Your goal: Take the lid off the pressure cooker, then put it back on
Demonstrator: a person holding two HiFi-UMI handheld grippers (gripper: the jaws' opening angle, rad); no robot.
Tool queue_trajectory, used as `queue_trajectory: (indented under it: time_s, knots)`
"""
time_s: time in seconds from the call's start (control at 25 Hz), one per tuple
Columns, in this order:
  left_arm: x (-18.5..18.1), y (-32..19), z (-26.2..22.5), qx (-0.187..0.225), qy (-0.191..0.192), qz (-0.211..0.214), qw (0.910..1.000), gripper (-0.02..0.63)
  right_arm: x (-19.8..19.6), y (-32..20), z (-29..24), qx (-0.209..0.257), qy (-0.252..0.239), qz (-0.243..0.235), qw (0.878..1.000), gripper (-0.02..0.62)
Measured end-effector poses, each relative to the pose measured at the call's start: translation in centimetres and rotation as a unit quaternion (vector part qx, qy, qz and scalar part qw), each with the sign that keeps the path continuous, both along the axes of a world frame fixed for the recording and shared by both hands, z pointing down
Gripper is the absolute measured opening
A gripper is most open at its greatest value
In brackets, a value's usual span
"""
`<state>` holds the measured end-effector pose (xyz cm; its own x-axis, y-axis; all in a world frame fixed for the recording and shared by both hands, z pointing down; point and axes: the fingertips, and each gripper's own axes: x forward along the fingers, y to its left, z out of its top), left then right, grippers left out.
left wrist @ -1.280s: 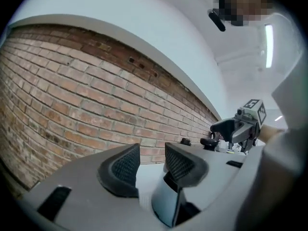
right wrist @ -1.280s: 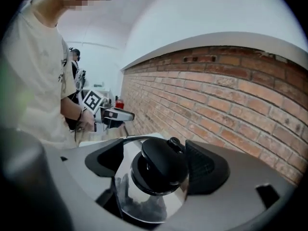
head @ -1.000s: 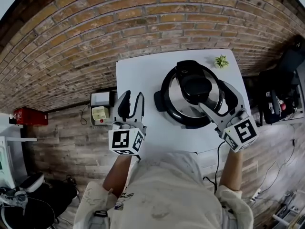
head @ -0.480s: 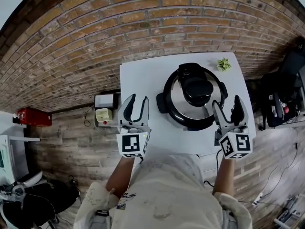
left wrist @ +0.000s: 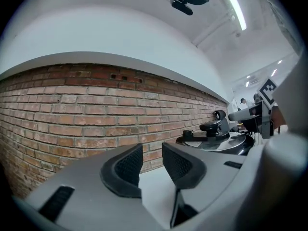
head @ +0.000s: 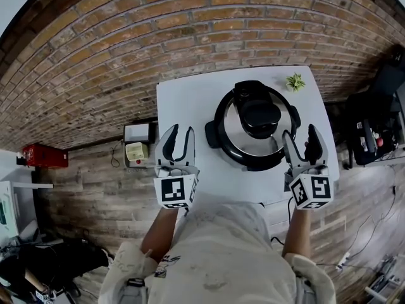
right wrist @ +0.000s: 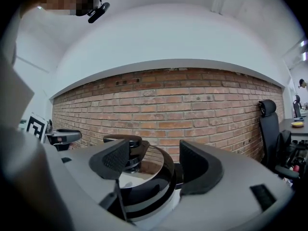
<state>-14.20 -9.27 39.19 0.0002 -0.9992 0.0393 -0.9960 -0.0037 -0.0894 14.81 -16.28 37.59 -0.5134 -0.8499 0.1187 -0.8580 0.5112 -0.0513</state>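
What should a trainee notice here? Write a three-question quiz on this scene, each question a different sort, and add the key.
1. True or false: the lid sits on the pressure cooker.
2. Which stands near the far right corner of the table? A. small green plant B. mug C. spoon
3. Short answer: what is between the jaws of the left gripper?

Key:
1. True.
2. A.
3. Nothing. Its jaws stand apart over bare table; they have just been closing, with nothing between them.
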Motion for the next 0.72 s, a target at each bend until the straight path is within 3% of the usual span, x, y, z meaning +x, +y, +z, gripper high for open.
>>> queue_trajectory:
  time_s: [0.28, 0.4, 0.72]
  knots:
    - [-0.31, 0.19, 0.10, 0.001, 0.003, -0.010, 0.9999, 0.036, -0.01, 0.07, 0.04, 0.009, 0.010, 0.010, 1.000, 0.161]
    - [-0.20, 0.18, 0.24, -0.002, 0.009, -0.004, 1.0000, 0.015, 0.36, -0.06, 0.21, 0.010, 0.017, 0.032, 0.999, 0.018]
    - [-0.12, 0.17, 0.12, -0.001, 0.008, -0.002, 1.0000, 0.015, 0.28, -0.25, 0.26, 0.013, 0.034, 0.041, 0.998, 0.015]
